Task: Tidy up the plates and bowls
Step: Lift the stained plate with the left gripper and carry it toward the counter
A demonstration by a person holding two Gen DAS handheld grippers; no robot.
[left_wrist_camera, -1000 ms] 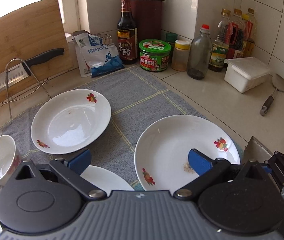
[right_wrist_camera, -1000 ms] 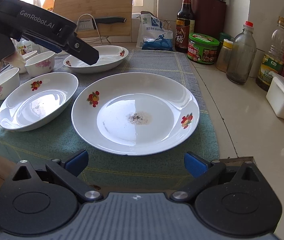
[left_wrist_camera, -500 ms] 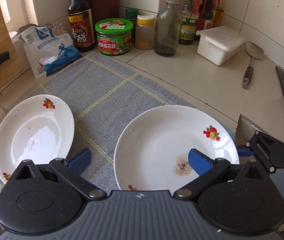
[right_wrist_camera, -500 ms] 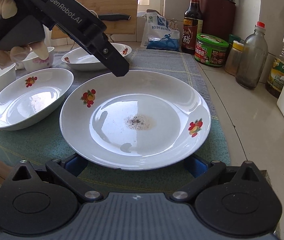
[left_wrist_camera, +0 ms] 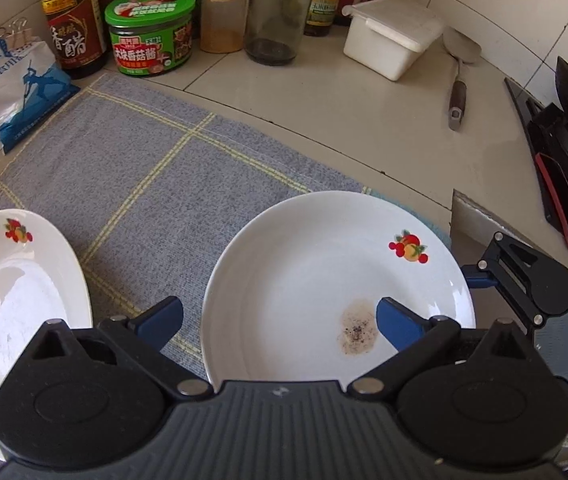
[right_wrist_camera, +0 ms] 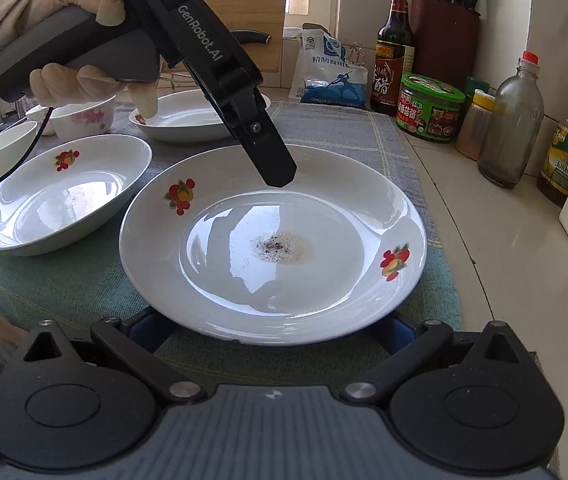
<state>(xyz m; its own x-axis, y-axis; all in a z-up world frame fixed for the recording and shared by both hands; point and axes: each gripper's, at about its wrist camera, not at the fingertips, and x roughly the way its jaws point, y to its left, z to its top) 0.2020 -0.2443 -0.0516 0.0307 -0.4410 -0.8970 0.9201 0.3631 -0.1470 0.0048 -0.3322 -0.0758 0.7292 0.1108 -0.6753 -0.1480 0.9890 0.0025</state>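
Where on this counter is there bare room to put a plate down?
Free: the cloth between the salt bag, green jar and large plate; the counter before the white box. Crowded: the bowls at the left.

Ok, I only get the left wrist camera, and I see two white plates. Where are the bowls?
Observer: Small flowered bowls stand at the far left end of the cloth, outside your view.
Operator: Any more plates?
Observer: Yes, a third, deeper dish lies beside the big plate, on its left in the right wrist view.
Operator: What's the right tool doing?
Observer: The right tool is open, with one finger on each side of the big plate's near rim, and it grips nothing.
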